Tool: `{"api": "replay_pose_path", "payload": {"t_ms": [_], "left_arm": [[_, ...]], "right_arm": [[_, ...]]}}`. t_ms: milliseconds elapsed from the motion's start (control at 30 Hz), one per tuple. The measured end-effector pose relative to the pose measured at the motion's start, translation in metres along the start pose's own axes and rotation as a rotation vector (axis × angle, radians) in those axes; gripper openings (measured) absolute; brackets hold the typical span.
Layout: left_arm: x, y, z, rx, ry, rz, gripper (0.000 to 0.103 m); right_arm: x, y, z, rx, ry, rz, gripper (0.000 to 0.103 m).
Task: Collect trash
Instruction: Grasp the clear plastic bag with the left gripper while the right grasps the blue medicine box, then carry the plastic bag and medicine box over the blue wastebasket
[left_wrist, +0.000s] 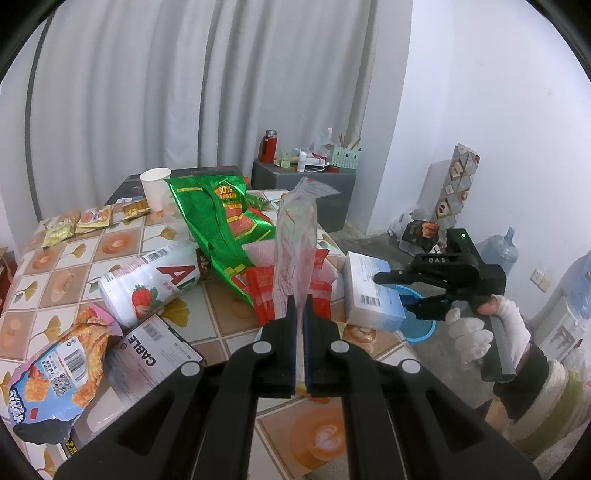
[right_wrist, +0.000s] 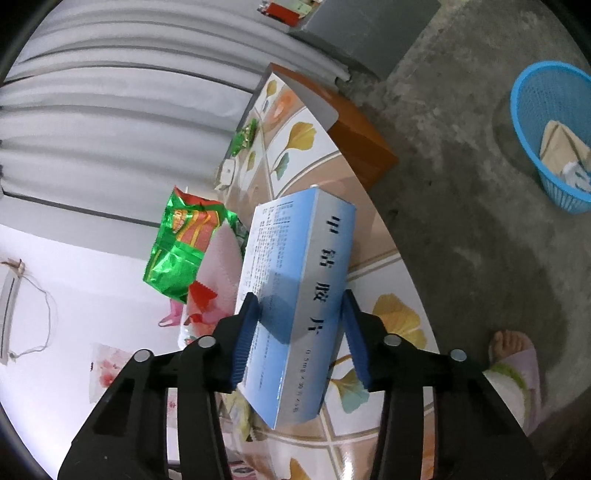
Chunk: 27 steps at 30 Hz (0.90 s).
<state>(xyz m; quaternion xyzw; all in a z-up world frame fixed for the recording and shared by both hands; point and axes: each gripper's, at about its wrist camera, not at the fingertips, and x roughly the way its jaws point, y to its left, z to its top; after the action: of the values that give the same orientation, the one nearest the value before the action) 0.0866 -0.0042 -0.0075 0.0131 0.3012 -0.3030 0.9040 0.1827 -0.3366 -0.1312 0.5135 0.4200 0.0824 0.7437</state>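
My left gripper is shut on a clear plastic wrapper with red print, held upright above the tiled table. My right gripper is shut on a blue and white medicine box; in the left wrist view the box sits at the table's right edge with the gripper on it. A blue mesh basket stands on the floor to the right, with paper trash in it; it also shows behind the box in the left wrist view.
The table holds a green snack bag, a white strawberry bottle, a red wrapper, a cable box, a cracker bag, small packets and a paper cup. Water jugs stand at right.
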Motion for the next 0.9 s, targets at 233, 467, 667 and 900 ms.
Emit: {"api": "replay_pose_path", "payload": {"t_ms": [233, 467, 667, 900], "left_arm": [[-0.006, 0.002, 0.005, -0.007, -0.028, 0.001, 0.003], [-0.015, 0.002, 0.015, -0.003, -0.078, -0.004, 0.003], [-0.024, -0.004, 0.024, 0.017, -0.114, -0.024, 0.003], [-0.025, -0.021, 0.037, 0.061, -0.134, -0.068, 0.003]], "right_arm": [[-0.014, -0.001, -0.004, 0.015, -0.031, 0.028, 0.034], [-0.031, -0.002, -0.007, 0.034, -0.071, 0.067, 0.032], [-0.049, -0.006, -0.011, 0.062, -0.107, 0.128, 0.032], [-0.076, -0.016, -0.021, 0.090, -0.163, 0.174, 0.031]]}}
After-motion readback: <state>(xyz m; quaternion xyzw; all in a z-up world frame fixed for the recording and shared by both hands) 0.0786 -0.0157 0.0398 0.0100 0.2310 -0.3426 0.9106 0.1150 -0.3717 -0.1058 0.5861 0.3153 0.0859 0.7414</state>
